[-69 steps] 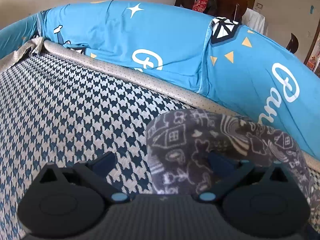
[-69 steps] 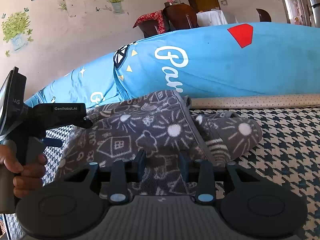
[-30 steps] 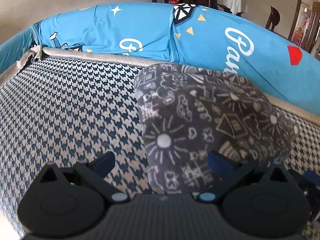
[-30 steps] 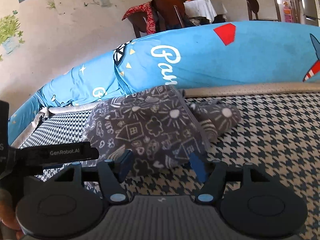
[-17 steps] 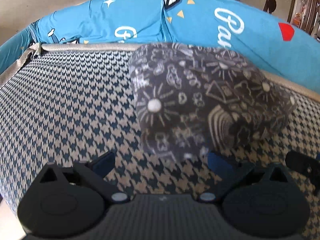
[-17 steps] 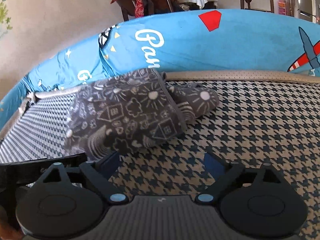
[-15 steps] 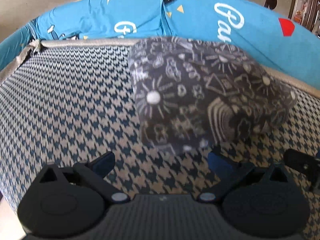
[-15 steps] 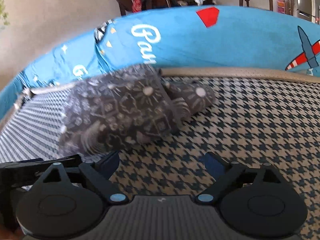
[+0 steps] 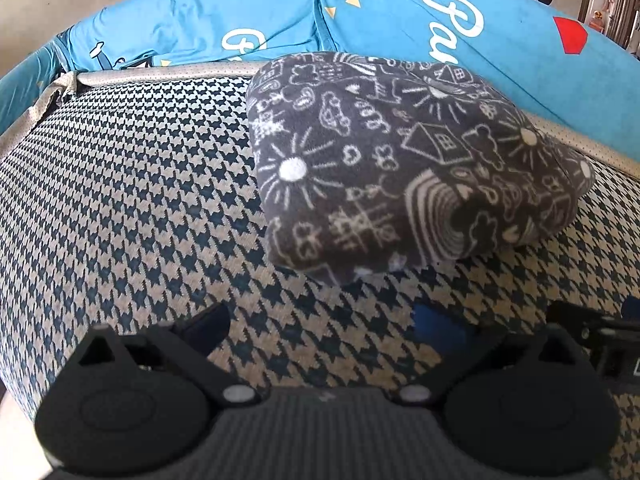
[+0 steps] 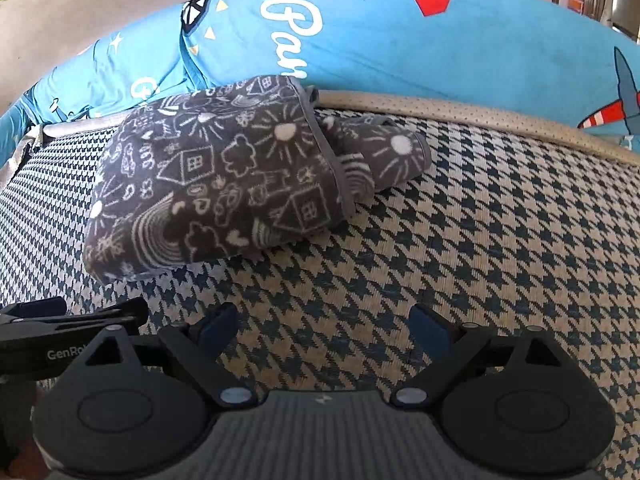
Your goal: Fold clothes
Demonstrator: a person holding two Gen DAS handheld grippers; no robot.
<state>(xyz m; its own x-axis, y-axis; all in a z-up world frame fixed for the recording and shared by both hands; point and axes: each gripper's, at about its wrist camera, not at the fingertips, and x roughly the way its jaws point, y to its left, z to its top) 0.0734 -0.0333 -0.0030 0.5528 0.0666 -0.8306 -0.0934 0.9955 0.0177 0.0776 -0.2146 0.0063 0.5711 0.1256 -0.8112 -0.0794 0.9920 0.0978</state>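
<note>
Change: both grippers have backed off the garment since a second ago; the right one's jaws have just been opening and nothing lies between them now.
Garment: dark grey fleece garment printed with white doodles of suns, houses and clouds (image 9: 404, 160) (image 10: 216, 184), folded into a thick bundle.
Garment place: lying on the blue-and-beige houndstooth seat cushion (image 9: 132, 184) (image 10: 480, 240), toward its back edge, touching the beige piping there.
Loose end: in the right wrist view a smaller rolled part of the same fabric pokes out from under the bundle's hemmed edge on the right.
Backdrop: bright blue cushion cover with white lettering, stars and a red shape (image 9: 500, 40) (image 10: 400, 48) runs along behind the garment.
Left gripper (image 9: 320, 324): released, black fingers spread wide over bare houndstooth, just short of the bundle's near edge, not touching it.
Right gripper (image 10: 324, 326): released, blue-padded fingers spread wide, only seat fabric between them, the garment beyond and to the left.
Neighbour: the left tool's black body shows at the lower left of the right wrist view.
</note>
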